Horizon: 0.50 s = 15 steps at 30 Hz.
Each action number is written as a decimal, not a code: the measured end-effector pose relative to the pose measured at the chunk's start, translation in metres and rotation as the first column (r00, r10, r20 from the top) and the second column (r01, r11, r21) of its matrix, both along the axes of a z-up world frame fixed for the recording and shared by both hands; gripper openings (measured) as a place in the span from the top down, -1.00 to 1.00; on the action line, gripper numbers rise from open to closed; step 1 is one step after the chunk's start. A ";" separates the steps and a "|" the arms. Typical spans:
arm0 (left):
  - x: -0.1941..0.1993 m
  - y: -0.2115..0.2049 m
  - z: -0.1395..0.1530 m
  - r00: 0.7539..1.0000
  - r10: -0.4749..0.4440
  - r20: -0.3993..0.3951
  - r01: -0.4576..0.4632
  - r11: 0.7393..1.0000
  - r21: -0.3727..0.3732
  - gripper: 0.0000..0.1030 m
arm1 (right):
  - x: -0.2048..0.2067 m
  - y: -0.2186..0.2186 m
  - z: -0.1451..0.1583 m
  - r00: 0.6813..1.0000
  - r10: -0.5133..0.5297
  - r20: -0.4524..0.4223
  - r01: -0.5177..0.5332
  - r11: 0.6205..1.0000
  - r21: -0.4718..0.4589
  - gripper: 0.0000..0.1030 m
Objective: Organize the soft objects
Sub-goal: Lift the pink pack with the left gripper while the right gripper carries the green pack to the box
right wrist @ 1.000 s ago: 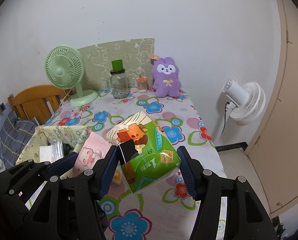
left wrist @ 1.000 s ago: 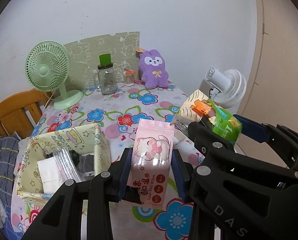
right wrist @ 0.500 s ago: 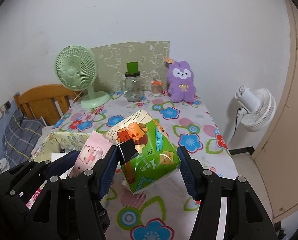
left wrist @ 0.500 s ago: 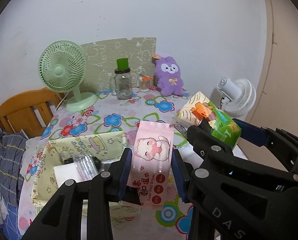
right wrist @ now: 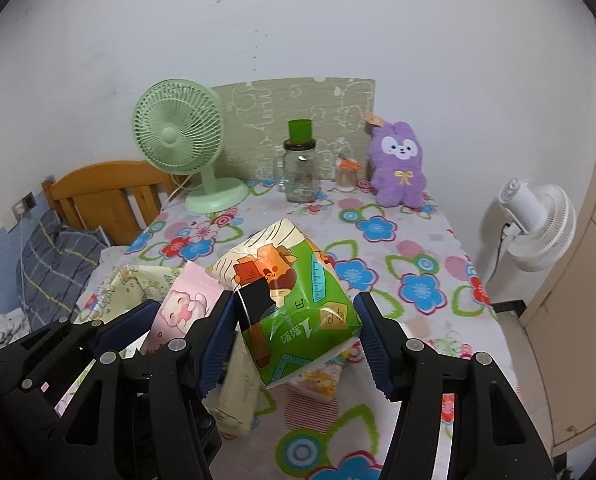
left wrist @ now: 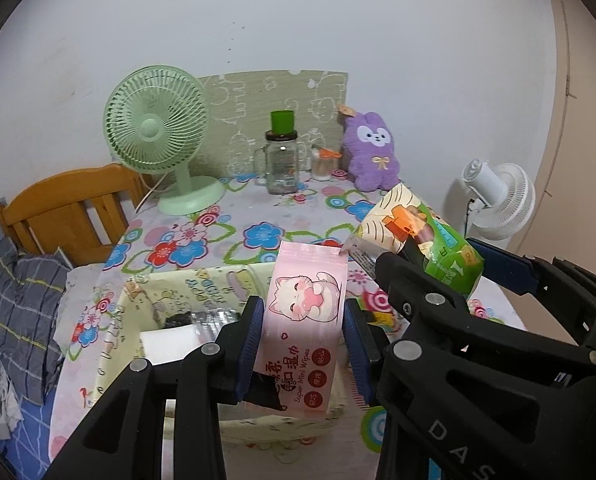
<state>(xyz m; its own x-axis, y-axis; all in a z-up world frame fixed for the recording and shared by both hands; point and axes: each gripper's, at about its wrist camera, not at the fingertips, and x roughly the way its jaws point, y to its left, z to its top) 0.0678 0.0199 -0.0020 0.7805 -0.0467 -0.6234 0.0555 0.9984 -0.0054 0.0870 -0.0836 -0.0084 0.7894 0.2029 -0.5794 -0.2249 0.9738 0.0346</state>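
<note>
My left gripper [left wrist: 303,328] is shut on a pink wet-wipes pack [left wrist: 303,320] with a cartoon cat, held upright above a pale yellow fabric basket [left wrist: 170,288]. Inside the basket lie a white pack [left wrist: 166,344] and a clear wrapped dark item [left wrist: 202,318]. My right gripper [right wrist: 294,328] is shut on a green and cream tissue pack [right wrist: 298,300], tilted, held above the flowered table [right wrist: 417,264]. The right gripper and its tissue pack [left wrist: 421,236] also show at the right of the left wrist view. The pink pack [right wrist: 184,304] shows left of the tissue pack. Another small pack [right wrist: 317,382] lies on the table under it.
At the back of the table stand a green desk fan [right wrist: 186,148], a glass jar with a green cup on top [right wrist: 299,172], a small jar [right wrist: 345,172] and a purple plush rabbit [right wrist: 399,168]. A white fan [right wrist: 537,224] stands off the right edge. A wooden headboard [left wrist: 70,208] and bedding lie left.
Both grippers have moved left with their packs. The pink pack now hangs over the yellow basket instead of beside it, and the tissue pack has followed alongside.
</note>
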 end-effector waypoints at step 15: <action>0.017 0.042 -0.015 0.998 0.064 -0.018 -0.064 0.998 0.018 0.19 | 0.021 0.041 -0.016 0.995 0.087 -0.038 -0.086 0.996 0.017 -0.22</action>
